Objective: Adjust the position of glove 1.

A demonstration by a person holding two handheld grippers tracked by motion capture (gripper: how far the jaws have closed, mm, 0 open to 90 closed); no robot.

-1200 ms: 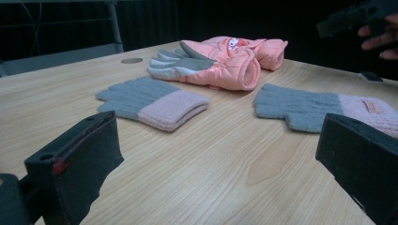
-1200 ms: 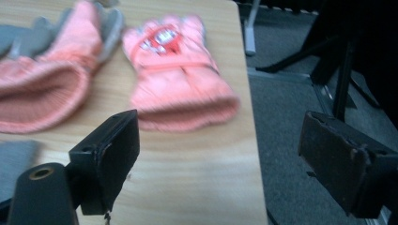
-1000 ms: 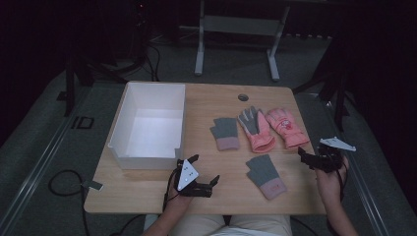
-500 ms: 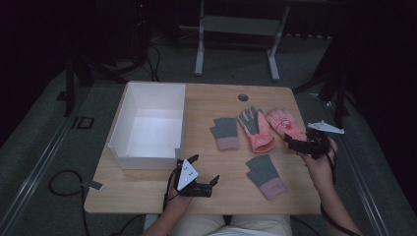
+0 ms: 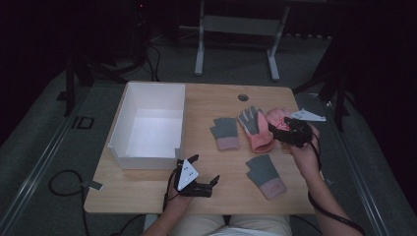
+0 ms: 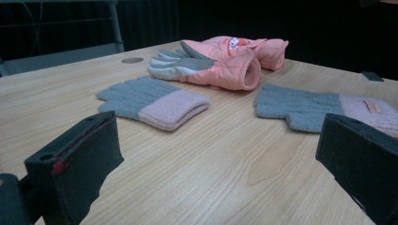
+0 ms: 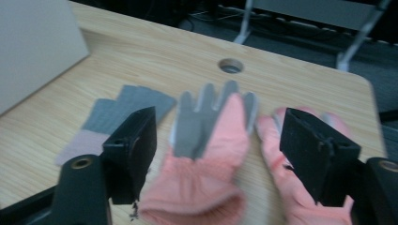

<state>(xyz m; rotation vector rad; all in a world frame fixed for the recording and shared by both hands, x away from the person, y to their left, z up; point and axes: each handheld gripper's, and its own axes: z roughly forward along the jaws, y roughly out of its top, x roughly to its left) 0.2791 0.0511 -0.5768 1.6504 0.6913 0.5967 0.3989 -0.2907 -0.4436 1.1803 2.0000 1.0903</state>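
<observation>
Two pink padded gloves lie at the table's right: one palm-up with a grey palm [image 5: 254, 129] [image 7: 206, 150] [image 6: 211, 65], the other [image 5: 276, 117] [image 7: 291, 183] beside it. Two grey knitted gloves with pink cuffs lie near them, one [image 5: 226, 132] [image 6: 155, 101] to their left and one [image 5: 265, 174] [image 6: 324, 108] nearer the front. My right gripper [image 5: 274, 132] [image 7: 225, 154] hovers over the pink gloves. Its jaws have just been closing and stand open astride the grey-palmed glove, not pressing it. My left gripper [image 5: 204, 170] [image 6: 218, 178] rests open at the front edge, nothing between its jaws.
A white open box [image 5: 125, 147] stands on the left half of the wooden table [image 5: 206, 105]. A round cable hole [image 5: 243, 97] sits near the far edge. Bare wood lies between the left gripper and the gloves. A metal stand [image 5: 199, 44] is beyond the table.
My right gripper has moved from the table's right edge leftward and up over the pink gloves. The left gripper has stayed put.
</observation>
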